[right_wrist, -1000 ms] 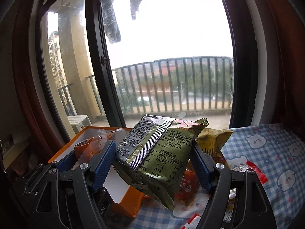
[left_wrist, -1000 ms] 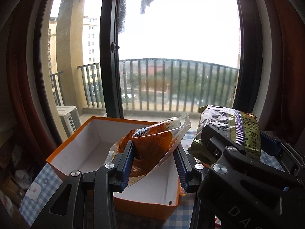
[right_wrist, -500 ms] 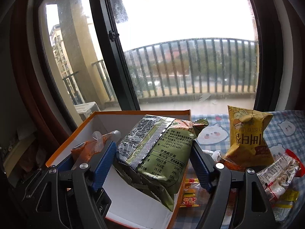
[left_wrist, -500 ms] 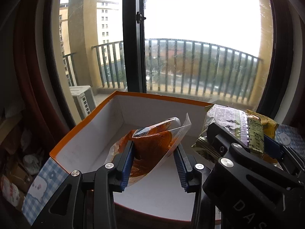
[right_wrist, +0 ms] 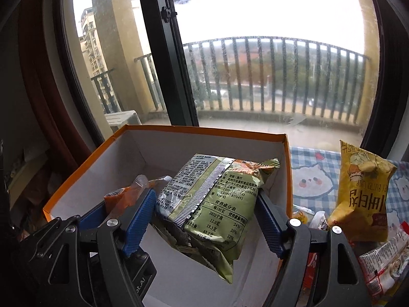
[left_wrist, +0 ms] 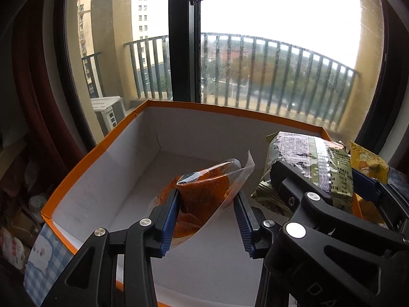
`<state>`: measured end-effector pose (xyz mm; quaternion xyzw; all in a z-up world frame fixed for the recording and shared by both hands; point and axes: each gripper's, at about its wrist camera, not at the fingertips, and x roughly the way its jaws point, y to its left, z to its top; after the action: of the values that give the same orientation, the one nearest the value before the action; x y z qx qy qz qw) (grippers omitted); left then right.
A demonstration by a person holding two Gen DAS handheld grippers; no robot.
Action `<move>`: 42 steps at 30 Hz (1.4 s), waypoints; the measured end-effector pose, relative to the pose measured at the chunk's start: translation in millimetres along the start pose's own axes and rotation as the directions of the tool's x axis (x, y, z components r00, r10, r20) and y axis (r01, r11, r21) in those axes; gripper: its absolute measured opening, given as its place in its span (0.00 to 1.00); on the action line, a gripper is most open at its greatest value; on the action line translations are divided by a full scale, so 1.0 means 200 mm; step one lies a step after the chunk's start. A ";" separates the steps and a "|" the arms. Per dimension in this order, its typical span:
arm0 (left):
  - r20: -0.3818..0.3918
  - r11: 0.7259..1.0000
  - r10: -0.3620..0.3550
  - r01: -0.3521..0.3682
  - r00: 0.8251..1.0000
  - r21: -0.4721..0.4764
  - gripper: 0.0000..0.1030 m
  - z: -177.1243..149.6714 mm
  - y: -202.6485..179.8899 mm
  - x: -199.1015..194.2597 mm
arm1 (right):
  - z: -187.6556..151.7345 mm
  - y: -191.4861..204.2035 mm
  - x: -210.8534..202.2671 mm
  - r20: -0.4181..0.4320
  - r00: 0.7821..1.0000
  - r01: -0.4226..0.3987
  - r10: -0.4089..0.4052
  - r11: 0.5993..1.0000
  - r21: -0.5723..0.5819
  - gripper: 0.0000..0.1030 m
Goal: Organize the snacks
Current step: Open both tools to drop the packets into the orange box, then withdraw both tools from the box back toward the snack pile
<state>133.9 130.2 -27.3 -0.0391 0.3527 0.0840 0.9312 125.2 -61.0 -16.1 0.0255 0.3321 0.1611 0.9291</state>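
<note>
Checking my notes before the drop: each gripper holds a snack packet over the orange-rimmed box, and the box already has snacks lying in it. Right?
Not quite: the box has nothing lying in it, as the left wrist view shows. The left gripper holds the orange packet and the right gripper the green packet over it.

Lighting: daylight from the window (left_wrist: 255, 51) beyond the jaws; sky blown out white. Box (left_wrist: 179, 138) interior evenly lit, shadows soft. Room margins either side dark. Strong fisheye bending, black corners. Focus sharp; glass speckled with dirt.

box (right_wrist: 286, 168) on tablecloth (right_wrist: 314, 179) | two packets over box — upright bag (right_wrist: 363, 194) right of box
</note>
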 end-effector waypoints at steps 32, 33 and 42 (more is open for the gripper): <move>0.076 0.999 -0.048 0.046 0.996 0.025 0.83 -0.04 -0.04 -0.22 | -0.08 -0.03 -0.34 -0.010 0.999 0.033 -0.034 0.999 -0.042 0.95; 0.081 0.998 -0.054 0.052 0.995 0.026 0.83 -0.05 -0.06 -0.23 | -0.08 -0.04 -0.37 -0.004 0.999 0.039 -0.039 0.998 -0.040 0.95; 0.101 0.993 -0.112 0.109 0.989 0.037 0.83 -0.15 -0.18 -0.40 | -0.15 -0.16 -0.62 0.040 0.996 0.081 -0.080 0.996 -0.026 0.95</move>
<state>62.7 81.3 4.3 -0.0397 0.3028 0.0287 0.9518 26.2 -131.8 31.0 0.0025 0.3127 0.1273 0.9413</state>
